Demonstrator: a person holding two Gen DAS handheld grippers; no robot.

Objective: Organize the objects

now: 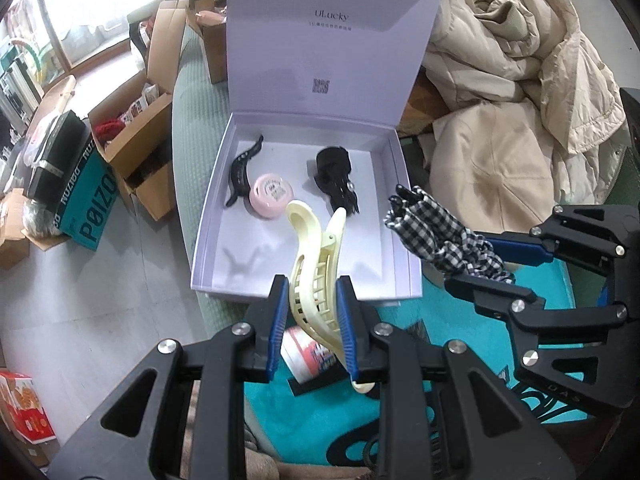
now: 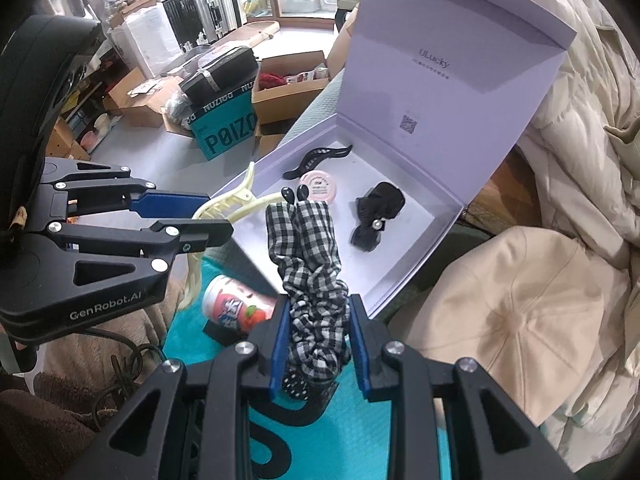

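Observation:
An open lilac gift box [image 1: 408, 216] [image 2: 424, 264] lies ahead with its lid raised. Inside are a black hair claw [image 1: 242, 170] [image 2: 316, 158], a pink round tin [image 1: 271, 196] [image 2: 320, 185] and a black bow clip [image 1: 338, 178] [image 2: 378, 210]. My left gripper [image 1: 313, 320] [image 2: 208, 216] is shut on a cream hair claw [image 1: 316, 264] [image 2: 228, 204], held over the box's near edge. My right gripper [image 2: 318, 344] [image 1: 488, 264] is shut on a black-and-white checked hair tie [image 2: 312, 272] [image 1: 444, 236] beside the box's near right corner.
A small pink and white can [image 1: 306, 354] [image 2: 236, 308] lies on a teal mat [image 1: 432, 320] [image 2: 360, 436] under the grippers. Cream jackets [image 1: 512, 80] [image 2: 560, 240] are heaped to the right. Cardboard boxes [image 1: 136, 148] and a teal POIZON box [image 1: 94, 208] [image 2: 226, 128] stand on the floor at left.

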